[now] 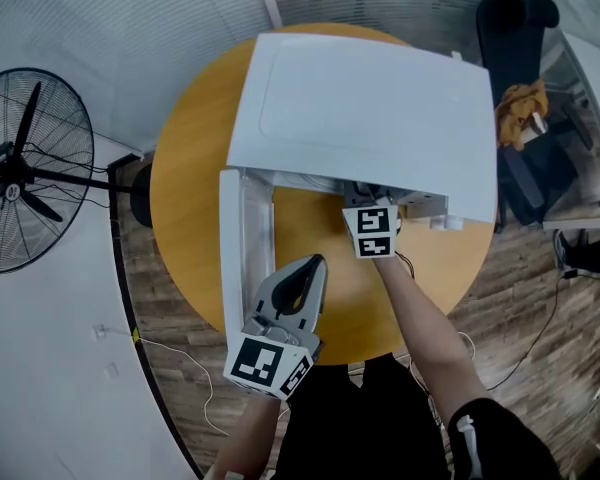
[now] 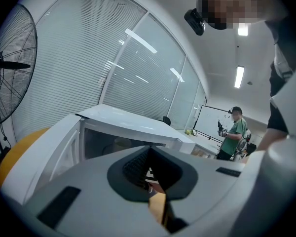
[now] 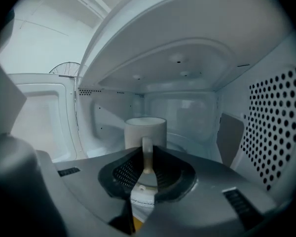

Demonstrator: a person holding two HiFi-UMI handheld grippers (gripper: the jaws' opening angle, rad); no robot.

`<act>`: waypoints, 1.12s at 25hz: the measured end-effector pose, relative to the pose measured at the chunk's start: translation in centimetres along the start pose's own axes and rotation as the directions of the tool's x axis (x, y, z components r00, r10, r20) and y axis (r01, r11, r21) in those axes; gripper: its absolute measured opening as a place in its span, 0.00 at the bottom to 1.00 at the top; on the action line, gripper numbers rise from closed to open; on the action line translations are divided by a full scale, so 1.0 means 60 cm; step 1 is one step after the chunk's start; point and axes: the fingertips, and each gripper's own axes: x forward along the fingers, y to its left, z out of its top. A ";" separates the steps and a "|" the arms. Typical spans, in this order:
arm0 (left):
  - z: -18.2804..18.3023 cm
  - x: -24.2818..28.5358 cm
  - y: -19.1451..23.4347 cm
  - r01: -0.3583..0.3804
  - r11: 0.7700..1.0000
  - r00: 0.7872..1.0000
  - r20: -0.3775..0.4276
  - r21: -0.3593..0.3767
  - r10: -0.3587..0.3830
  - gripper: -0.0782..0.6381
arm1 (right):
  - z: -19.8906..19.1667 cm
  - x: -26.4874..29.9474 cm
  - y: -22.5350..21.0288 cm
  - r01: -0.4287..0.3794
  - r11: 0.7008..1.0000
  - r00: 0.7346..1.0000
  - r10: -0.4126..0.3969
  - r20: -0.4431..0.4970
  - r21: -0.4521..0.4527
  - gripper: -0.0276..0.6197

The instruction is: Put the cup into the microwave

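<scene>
Right fingers [image 3: 124,174] almost together, pinched on the handle [image 3: 147,152] of the cup [image 3: 145,130]; left gripper [image 1: 300,273] closed, empty, lower centre over the table [image 1: 185,198]. Microwave [image 1: 370,108] cavity: perforated wall close at right, roof low, open door [image 1: 242,238] at left; cup mid-cavity, seated or not I can't tell. Lower flat onto turntable [image 3: 187,139], release, back straight out.

One microwave [image 1: 370,98], one cup [image 3: 145,131], one fan [image 1: 25,173] and one bench [image 1: 190,188]; two tongs: left tongs [image 1: 315,261], right tongs [image 1: 365,194].
</scene>
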 end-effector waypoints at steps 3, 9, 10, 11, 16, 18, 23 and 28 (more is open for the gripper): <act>-0.003 -0.002 0.000 0.000 1.000 1.000 -0.003 0.000 0.000 0.10 | 0.002 0.008 -0.002 0.005 1.000 1.000 -0.005 0.001 -0.004 0.14; 0.000 -0.005 0.002 -0.005 1.000 1.000 0.002 -0.001 0.005 0.10 | 0.002 0.018 -0.005 0.013 1.000 1.000 -0.013 0.000 -0.006 0.14; 0.000 -0.005 0.002 -0.004 1.000 1.000 0.002 0.000 0.004 0.10 | 0.002 0.019 -0.005 0.015 1.000 1.000 -0.015 -0.001 -0.006 0.14; 0.001 -0.005 0.002 -0.003 1.000 1.000 0.003 0.001 0.003 0.10 | 0.003 0.020 -0.006 0.016 1.000 1.000 -0.016 -0.001 -0.005 0.14; 0.004 -0.007 0.000 -0.004 1.000 1.000 0.005 0.006 0.004 0.10 | -0.001 0.018 -0.007 0.011 1.000 1.000 -0.011 -0.010 -0.002 0.21; 0.005 -0.007 0.000 -0.006 1.000 1.000 0.005 0.007 0.006 0.10 | -0.003 0.016 -0.005 0.004 1.000 1.000 -0.004 -0.015 0.001 0.26; 0.008 -0.009 -0.007 -0.006 1.000 1.000 0.012 0.007 0.006 0.10 | -0.004 0.003 0.001 -0.004 1.000 1.000 0.004 -0.014 0.003 0.33; 0.011 -0.014 -0.019 -0.015 1.000 1.000 0.020 0.009 0.015 0.10 | -0.010 -0.026 0.005 -0.011 1.000 1.000 0.012 -0.011 0.012 0.34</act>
